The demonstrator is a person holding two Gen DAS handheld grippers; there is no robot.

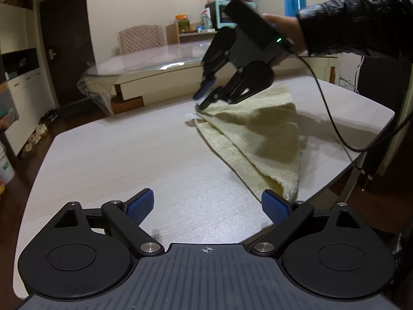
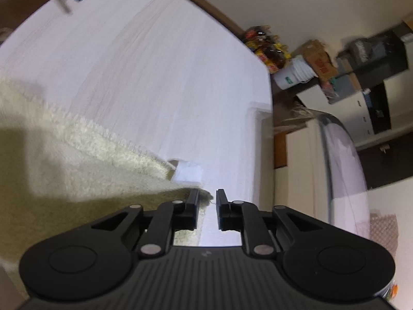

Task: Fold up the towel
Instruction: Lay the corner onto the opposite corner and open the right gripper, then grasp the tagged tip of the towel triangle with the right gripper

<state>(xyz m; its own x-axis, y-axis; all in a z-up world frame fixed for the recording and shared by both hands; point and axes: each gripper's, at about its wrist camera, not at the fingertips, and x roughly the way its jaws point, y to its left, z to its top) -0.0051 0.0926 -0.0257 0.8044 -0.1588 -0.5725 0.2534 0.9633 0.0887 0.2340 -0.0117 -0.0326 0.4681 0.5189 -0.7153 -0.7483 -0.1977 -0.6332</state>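
You are letting go of a folded corner. The cream towel (image 1: pixel 260 134) is lying on the white table (image 1: pixel 124 155), doubled into a rough triangle toward the table's right side. Your right gripper (image 2: pixel 207 201) is sitting at the far corner, beside the white label (image 2: pixel 188 171). Its jaws are parted a little, with the corner's tip between them; the pads are not pressing it, so I judge the corner released.

Your left gripper (image 1: pixel 207 208) is hovering wide open and empty, just off the towel's near corner.

Advice:
- Be opening the right jaws further before lifting, so no loops snag.
- Be lifting straight up so the top layer stays aligned.
- Be checking that the edges match before the next fold.
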